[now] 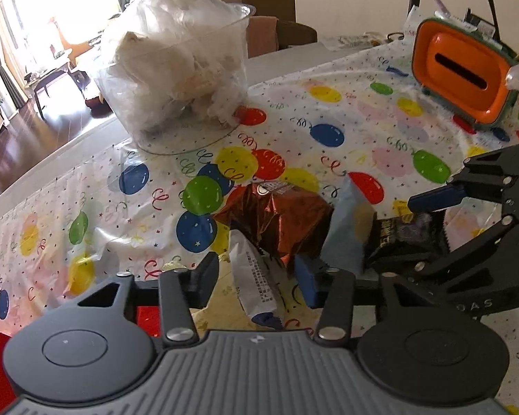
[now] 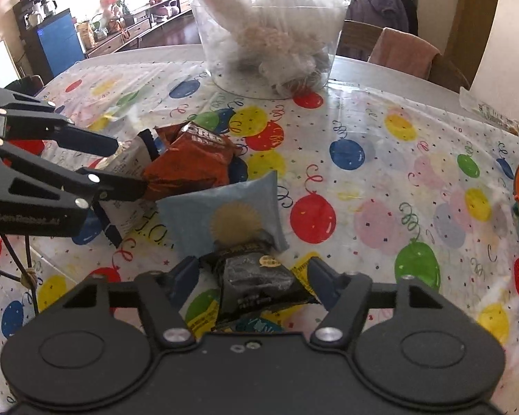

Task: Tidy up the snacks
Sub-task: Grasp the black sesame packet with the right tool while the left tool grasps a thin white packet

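Four snack packets lie bunched together near the middle of the desk [image 2: 380,159], on a balloon-print cloth. The left tool [image 1: 256,276] has a white packet [image 1: 256,287] between its fingers; the pads seem to sit at its sides, though the view does not settle whether they press on it. A crinkled brown packet [image 1: 276,221] rests just beyond, touching the white one. The right tool [image 2: 252,273] straddles a black packet [image 2: 256,283], its fingers set apart with a gap showing on each side. A pale blue packet [image 2: 225,214] leans against the black one's far end and sits between it and the brown one.

The two tools work close beside each other, so room between them is tight. Past the pile the cloth is open up to a clear tub [image 2: 270,34] stuffed with white bags, which stands near the desk's far edge. An orange box [image 1: 463,69] stands well off to the right. The near left edge of the desk lies close behind the left tool.
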The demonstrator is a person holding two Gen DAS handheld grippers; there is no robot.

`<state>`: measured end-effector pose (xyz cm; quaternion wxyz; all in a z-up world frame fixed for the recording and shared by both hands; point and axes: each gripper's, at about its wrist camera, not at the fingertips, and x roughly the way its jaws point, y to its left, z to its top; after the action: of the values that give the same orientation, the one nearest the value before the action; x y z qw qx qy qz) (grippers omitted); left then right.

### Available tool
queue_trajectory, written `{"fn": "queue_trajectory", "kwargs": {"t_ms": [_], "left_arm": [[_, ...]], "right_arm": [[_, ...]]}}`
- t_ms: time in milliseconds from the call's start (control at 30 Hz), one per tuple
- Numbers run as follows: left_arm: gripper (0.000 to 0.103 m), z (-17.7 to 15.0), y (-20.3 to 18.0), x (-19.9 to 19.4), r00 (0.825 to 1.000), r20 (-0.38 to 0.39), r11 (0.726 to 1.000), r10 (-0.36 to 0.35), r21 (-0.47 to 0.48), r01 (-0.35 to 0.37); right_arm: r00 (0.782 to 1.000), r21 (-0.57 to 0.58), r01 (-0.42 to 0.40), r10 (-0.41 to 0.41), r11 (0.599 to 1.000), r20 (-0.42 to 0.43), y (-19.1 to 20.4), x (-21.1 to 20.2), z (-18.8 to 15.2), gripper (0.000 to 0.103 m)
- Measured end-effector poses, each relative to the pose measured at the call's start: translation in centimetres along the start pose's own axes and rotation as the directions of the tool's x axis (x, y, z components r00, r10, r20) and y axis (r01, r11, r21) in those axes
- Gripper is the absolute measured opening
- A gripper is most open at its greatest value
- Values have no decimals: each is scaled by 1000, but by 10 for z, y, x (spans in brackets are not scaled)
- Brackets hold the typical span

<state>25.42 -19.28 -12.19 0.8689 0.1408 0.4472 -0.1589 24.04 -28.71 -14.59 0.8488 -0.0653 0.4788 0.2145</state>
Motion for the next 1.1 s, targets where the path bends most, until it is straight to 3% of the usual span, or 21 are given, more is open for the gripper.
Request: {"fn": "queue_trajectory", "kwargs": {"t_ms": [267, 467, 667, 733, 1100], "left_arm": [[20, -2, -2, 5, 1000, -13, 1000, 19, 13, -19], [12, -3, 0, 2, 1000, -16, 1000, 4, -5, -4], [10, -5, 1, -8, 1000, -10, 1000, -16, -26, 16], [10, -7, 3, -11, 1000, -12, 999, -21, -32, 21], [10, -28, 20, -47, 998, -21, 995, -56, -81, 54]], "right_arm": [[1000, -36, 25, -24, 999, 10, 7, -3, -1, 49], [999, -31, 28, -27, 999, 26, 12, -10, 0, 41], [999, 3, 34, -34, 999, 42, 15, -22, 0, 39], [998, 11, 29, -29, 1000, 49, 18, -28, -1, 28], [999, 23, 9, -10, 1000, 43, 34, -55, -17, 27]]}}
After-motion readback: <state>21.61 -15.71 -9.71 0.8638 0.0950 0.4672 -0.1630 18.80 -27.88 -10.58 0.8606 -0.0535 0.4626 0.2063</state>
